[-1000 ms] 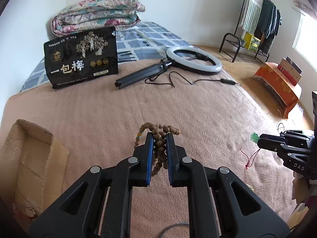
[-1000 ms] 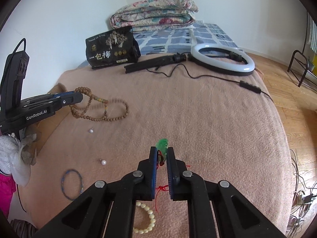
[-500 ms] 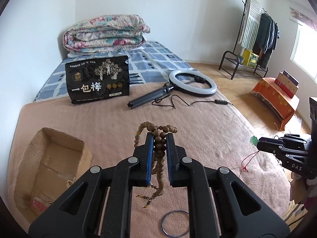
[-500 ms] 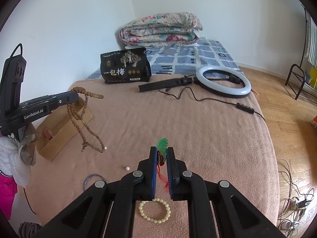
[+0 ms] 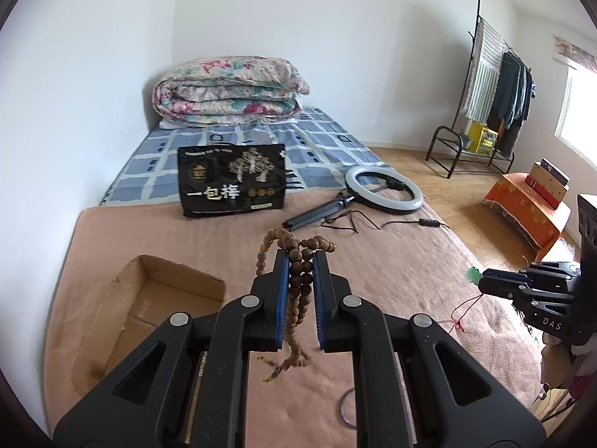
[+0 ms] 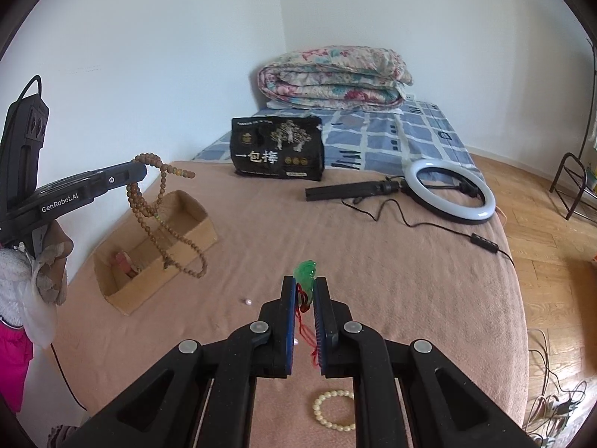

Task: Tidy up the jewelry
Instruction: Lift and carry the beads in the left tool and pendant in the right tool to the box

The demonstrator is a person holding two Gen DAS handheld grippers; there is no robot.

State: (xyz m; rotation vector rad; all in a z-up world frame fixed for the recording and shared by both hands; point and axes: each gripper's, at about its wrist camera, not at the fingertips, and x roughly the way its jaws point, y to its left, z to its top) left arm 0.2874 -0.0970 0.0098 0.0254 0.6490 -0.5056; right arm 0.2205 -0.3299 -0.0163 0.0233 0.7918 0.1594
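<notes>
My left gripper (image 5: 300,253) is shut on a brown wooden bead necklace (image 5: 298,283) and holds it in the air; in the right wrist view the necklace (image 6: 164,220) dangles over the open cardboard box (image 6: 194,231). The box (image 5: 123,313) lies left of the gripper on the tan blanket. My right gripper (image 6: 305,280) is shut on a green jade pendant (image 6: 306,272) with a red cord, held above the blanket; it also shows in the left wrist view (image 5: 481,280). A cream bead bracelet (image 6: 333,410) and a small pearl (image 6: 247,301) lie on the blanket.
A black printed bag (image 5: 233,184), a ring light (image 5: 384,188) with its cable and a folded quilt (image 5: 227,91) lie further back on the bed. A thin ring bracelet (image 5: 345,407) lies near my left gripper. The wall is to the left; the wooden floor and a clothes rack (image 5: 492,86) are to the right.
Both grippers have risen well above the blanket with their jewelry. The bead necklace has left the blanket and now hangs over the cardboard box.
</notes>
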